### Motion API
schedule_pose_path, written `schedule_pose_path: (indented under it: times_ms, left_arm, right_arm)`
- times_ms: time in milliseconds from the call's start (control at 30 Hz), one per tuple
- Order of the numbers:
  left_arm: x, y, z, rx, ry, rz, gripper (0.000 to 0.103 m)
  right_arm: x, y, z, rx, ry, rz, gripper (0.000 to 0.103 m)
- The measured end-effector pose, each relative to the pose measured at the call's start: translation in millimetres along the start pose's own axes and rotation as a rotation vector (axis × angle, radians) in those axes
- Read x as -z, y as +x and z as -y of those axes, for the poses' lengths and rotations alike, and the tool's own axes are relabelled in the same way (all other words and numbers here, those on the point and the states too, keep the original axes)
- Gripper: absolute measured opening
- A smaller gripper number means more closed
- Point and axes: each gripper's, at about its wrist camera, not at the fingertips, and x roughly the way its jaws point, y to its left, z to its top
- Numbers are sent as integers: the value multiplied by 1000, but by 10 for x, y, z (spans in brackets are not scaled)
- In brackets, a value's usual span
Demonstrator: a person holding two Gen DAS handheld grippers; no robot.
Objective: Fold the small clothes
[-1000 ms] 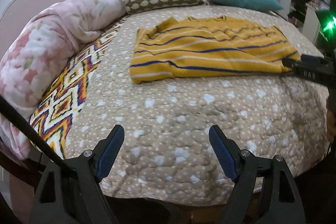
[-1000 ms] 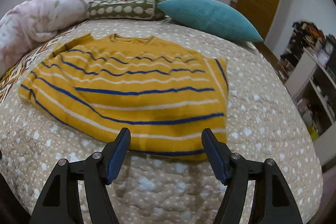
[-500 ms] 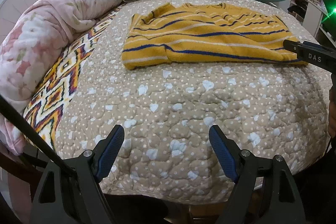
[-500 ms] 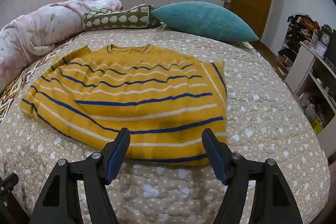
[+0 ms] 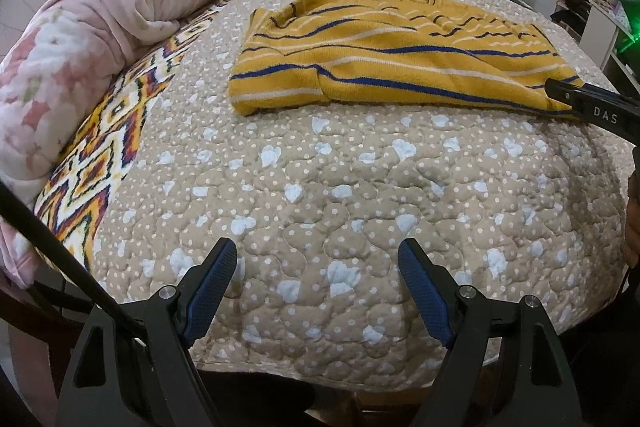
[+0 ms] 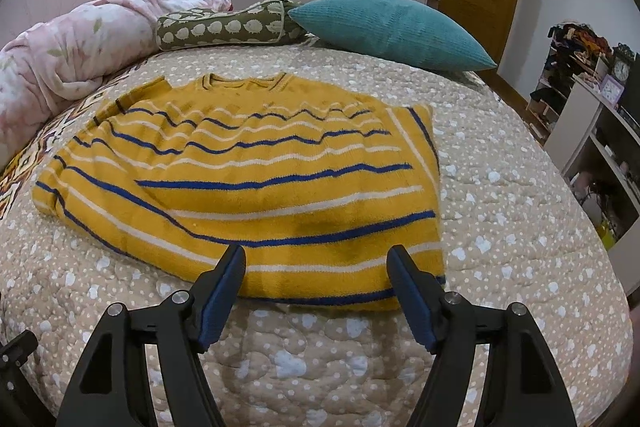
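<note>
A yellow sweater [image 6: 256,187] with blue and white stripes lies folded flat on the beige dotted bedspread [image 6: 500,211]. It also shows in the left wrist view [image 5: 384,63] at the far middle of the bed. My right gripper [image 6: 318,291] is open and empty, just above the sweater's near hem. Its tip shows in the left wrist view [image 5: 592,107] at the sweater's right corner. My left gripper [image 5: 318,287] is open and empty over the bedspread [image 5: 340,187] near the bed's front edge, well short of the sweater.
A pink floral duvet [image 5: 80,55] is bunched along the left side over a zigzag patterned blanket [image 5: 104,155]. A green bolster [image 6: 228,27] and a teal pillow [image 6: 392,27] lie at the head. Shelves [image 6: 592,131] stand to the right.
Both grippers have drawn back and lifted, so the sweater sits farther away in both views. The sweater has not moved. Both grippers stay open.
</note>
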Motion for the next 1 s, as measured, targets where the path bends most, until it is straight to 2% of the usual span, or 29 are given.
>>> schedule_pose_path:
  times_ms: [300, 400, 600, 700, 767, 900, 1000]
  left_arm:
    - [5, 13, 7, 4, 0, -1, 82]
    - [-48, -39, -42, 30, -14, 26, 82]
    - [-581, -156, -324, 55, -101, 135, 82]
    - [-936, 61, -335, -15, -88, 173, 84]
    - [-1104, 289, -320, -35, -74, 151, 84]
    - [-1233, 853, -367, -103, -72, 25, 84]
    - [-1165, 957, -478, -55, -128, 5, 87]
  right_arm:
    - [36, 27, 11, 0, 7, -9, 79]
    - [37, 23, 10, 0, 7, -7, 79]
    - [-73, -157, 82, -4, 51, 87, 79]
    - [-213, -114, 78, -24, 68, 94, 79]
    - [-283, -3, 58, -38, 76, 78, 79]
    - [-294, 278, 48, -63, 92, 5, 79]
    - [-208, 427, 102, -40, 97, -33, 86]
